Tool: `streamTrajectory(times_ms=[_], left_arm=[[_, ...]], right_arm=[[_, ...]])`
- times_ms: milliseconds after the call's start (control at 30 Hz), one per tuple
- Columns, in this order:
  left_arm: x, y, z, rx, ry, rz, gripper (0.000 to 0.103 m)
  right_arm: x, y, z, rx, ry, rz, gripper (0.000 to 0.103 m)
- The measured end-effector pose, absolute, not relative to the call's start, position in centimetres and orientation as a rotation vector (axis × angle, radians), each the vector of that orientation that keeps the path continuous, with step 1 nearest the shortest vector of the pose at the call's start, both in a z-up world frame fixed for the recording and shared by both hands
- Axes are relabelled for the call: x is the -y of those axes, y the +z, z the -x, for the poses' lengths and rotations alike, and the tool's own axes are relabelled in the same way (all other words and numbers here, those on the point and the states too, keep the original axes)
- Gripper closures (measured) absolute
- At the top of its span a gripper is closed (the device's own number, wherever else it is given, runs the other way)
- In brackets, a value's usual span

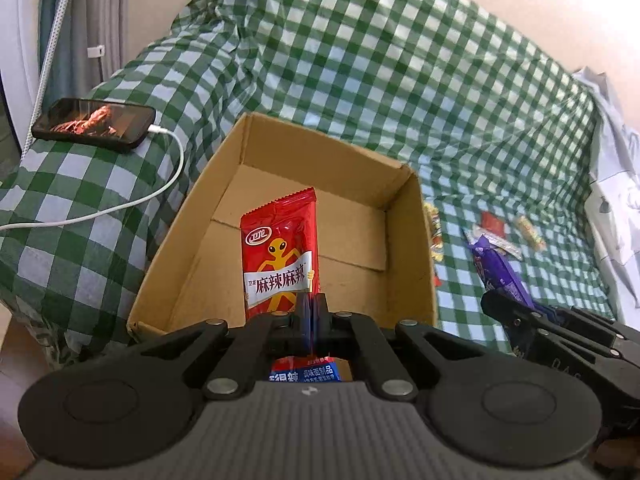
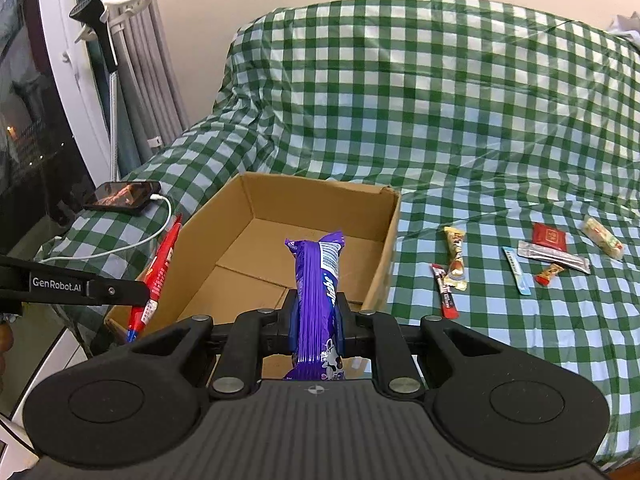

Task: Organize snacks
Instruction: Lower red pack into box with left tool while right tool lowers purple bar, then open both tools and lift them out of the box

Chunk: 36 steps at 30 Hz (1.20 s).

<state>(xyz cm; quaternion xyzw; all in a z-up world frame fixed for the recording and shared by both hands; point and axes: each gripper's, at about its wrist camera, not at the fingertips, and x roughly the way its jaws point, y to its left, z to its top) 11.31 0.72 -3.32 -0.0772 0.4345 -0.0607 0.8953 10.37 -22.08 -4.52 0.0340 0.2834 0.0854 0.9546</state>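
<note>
An open cardboard box [image 1: 408, 216] [image 2: 384, 240] sits on the green checked bedcover; I see nothing lying in it. My left gripper [image 1: 313, 320] is shut on a red spicy-snack packet [image 1: 280, 256] and holds it upright over the box's near left side; the packet also shows edge-on in the right wrist view [image 2: 160, 264]. My right gripper [image 2: 316, 320] is shut on a purple snack pack [image 2: 318, 280], held upright over the box's near edge; the pack also shows in the left wrist view [image 1: 500, 268].
Several small wrapped snacks lie on the cover right of the box, among them a red square packet [image 2: 549, 236], a silver stick [image 2: 554, 257] and a red bar [image 2: 445, 290]. A phone [image 2: 122, 197] on a white charging cable [image 2: 132, 246] lies left of the box.
</note>
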Motion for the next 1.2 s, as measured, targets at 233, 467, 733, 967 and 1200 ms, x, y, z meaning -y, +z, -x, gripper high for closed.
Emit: streamTrajectory(times_ms=[233, 467, 733, 967, 1200], left_arm=[[-0.5, -4.6, -14.5, -0.951, -0.092, 0.132, 0.102], [-0.1, -5.9, -17.8, -0.971, -0.083, 0.102, 0.102], [0.2, -8.2, -20.1, -1.024, -0.072, 0.078, 0.101], [-0.3, -8.3, -20.0, -1.004, -0.010, 0.062, 0.000], [-0.2, -7.5, -16.9, -1.014, -0.001, 0.018, 0.000]], right_arm=[[21.2, -6.1, -13.5, -0.614, 0.194, -0.060, 0.085], [20.6, -7.8, -17.0, -0.657, 0.208, -0.060, 0.085], [19.6, -8.9, -19.9, -0.684, 0.213, -0.062, 0.085], [20.6, -8.2, -21.4, -0.665, 0.167, -0.132, 0.042], [21.0, -8.2, -17.9, -0.723, 0.159, -0.143, 0.015]])
